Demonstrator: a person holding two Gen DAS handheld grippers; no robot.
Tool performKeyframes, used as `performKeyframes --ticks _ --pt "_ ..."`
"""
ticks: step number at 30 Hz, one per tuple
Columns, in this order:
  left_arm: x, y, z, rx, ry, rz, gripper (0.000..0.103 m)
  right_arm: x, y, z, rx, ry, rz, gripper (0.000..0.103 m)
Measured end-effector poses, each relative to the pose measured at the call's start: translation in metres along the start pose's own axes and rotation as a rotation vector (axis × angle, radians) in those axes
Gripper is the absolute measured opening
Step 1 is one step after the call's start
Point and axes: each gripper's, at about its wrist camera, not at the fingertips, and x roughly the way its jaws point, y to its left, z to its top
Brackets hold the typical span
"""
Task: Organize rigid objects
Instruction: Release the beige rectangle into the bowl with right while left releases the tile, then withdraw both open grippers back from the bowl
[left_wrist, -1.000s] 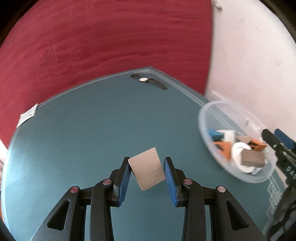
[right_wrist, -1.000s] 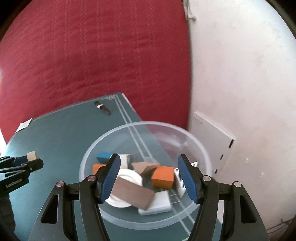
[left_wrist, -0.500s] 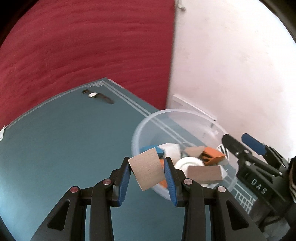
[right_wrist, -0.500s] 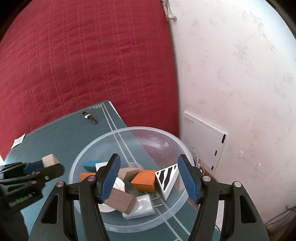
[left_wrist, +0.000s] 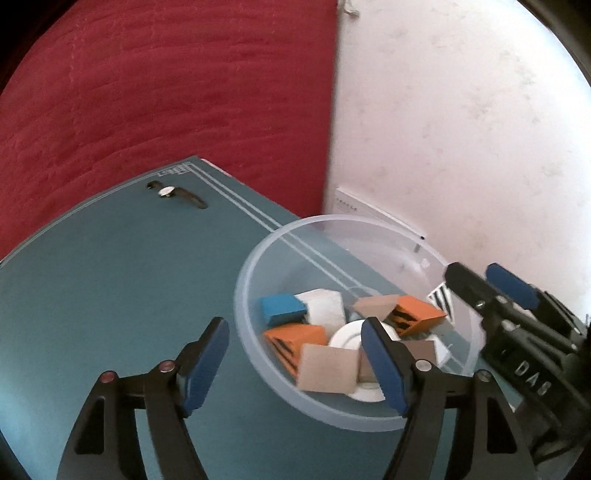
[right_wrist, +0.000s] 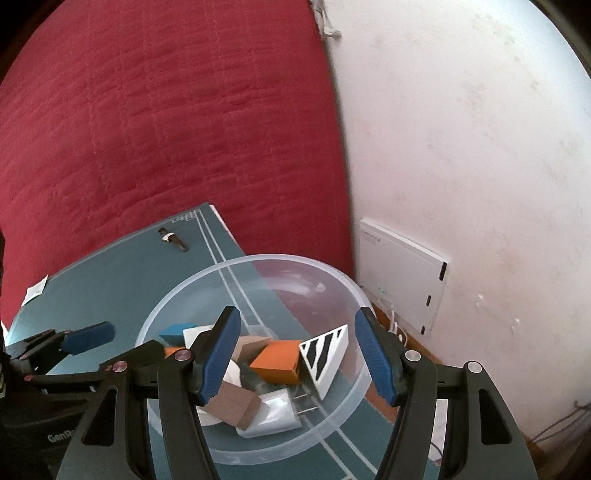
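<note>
The tan block (left_wrist: 327, 367) sits inside the clear bowl (left_wrist: 258, 373) at its near wall, on top of the orange and blue pieces, so collecting looks basically done. The bowl stands by the worktop's (left_wrist: 110, 295) right edge. Left gripper (left_wrist: 295, 363) jaws are spread wide, nothing in them; right gripper (right_wrist: 297, 356) hovers over the bowl, also spread and empty. A watch (left_wrist: 175, 192) lies at the far corner.

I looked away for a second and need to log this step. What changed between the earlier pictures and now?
The left gripper swung right to the clear bowl, opened and let go of the tan block, which now lies in the bowl among the other pieces. The right gripper stayed open above the bowl; the wristwatch stayed put.
</note>
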Motion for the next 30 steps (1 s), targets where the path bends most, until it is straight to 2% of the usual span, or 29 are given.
performKeyframes --ticks 4,13,16,20,30 --pt "-0.001 0.006 -0.004 -0.006 0.001 0.038 0.079 -0.001 0.001 0.000 -0.008 0.000 -0.007 0.066" --pt "-0.015 0.010 -0.017 0.040 -0.033 0.171 0.102 -0.011 -0.003 -0.002 -0.014 0.009 -0.035 0.075" --pt "-0.019 0.013 -0.020 0.038 -0.036 0.198 0.102 -0.015 -0.007 -0.006 -0.016 0.031 -0.040 0.085" --pt "-0.024 0.016 -0.024 0.027 -0.041 0.228 0.102 -0.021 -0.010 -0.013 -0.026 0.065 -0.042 0.093" --pt "-0.038 0.014 -0.033 0.034 -0.069 0.265 0.102 -0.045 0.015 -0.035 -0.178 0.094 -0.030 0.099"
